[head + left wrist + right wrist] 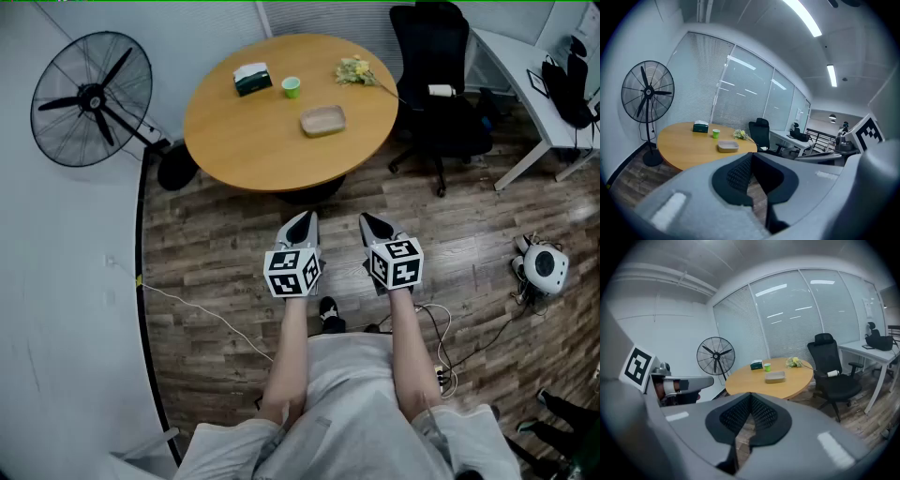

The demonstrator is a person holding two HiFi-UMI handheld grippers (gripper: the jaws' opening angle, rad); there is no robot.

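The tray lies on the round table at my twelve o'clock, well apart from me, with a green cup at its eleven. My left gripper and right gripper (side by side over the floor) have their jaws pressed together on nothing.

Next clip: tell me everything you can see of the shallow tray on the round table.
The tray is a shallow rectangular dish with rounded corners and a low rim, beige, matt; its material cannot be told. It looks empty and lies flat on the round wooden table, on the side nearer the person, touching only the tabletop. A green cup, a dark box and some flowers lie apart beyond it. The left gripper and right gripper are over the floor, clear of it.
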